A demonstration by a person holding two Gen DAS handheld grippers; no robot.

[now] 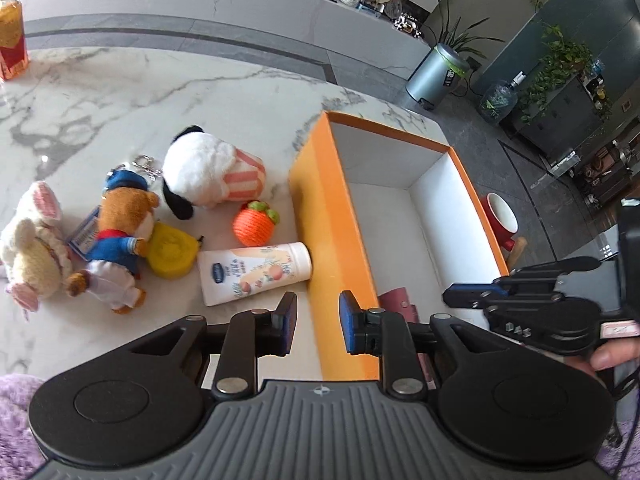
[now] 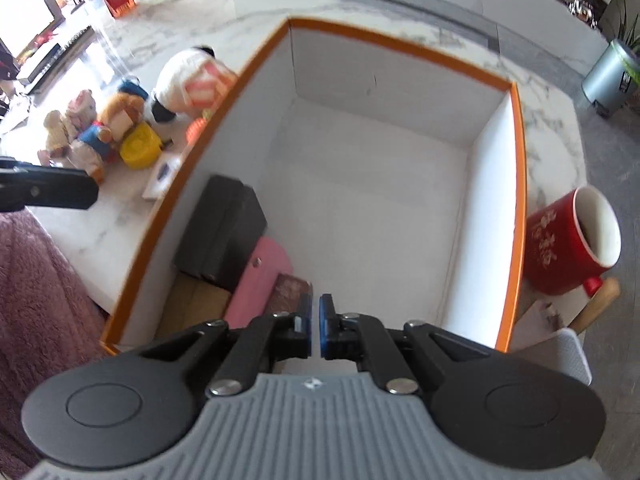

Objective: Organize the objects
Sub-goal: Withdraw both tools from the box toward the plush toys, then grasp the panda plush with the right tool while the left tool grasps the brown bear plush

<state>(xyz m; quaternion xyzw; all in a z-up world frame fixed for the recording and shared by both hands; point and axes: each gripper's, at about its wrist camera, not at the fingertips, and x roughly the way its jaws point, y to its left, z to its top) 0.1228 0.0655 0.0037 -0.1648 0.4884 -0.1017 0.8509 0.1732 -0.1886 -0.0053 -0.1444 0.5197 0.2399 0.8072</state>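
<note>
Two grippers hover empty: the right gripper (image 2: 315, 328) pinched closed over the orange box (image 2: 518, 168), the left gripper (image 1: 318, 322) slightly parted above its wall. Between placements, I judge; next, the lotion tube (image 1: 256, 272) at eleven o'clock needs grasping. Toys crowd the marble table (image 1: 120, 92); a bin (image 1: 436, 76) stands beyond.

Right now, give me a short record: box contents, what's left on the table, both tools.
box: orange, open, mostly bare
in box: black case, pink pouch, near left corner
on table: lotion tube, orange ball, yellow toy, three plush toys
outside box, right: red mug
left tool: slightly open, empty
right tool: shut, empty
</note>
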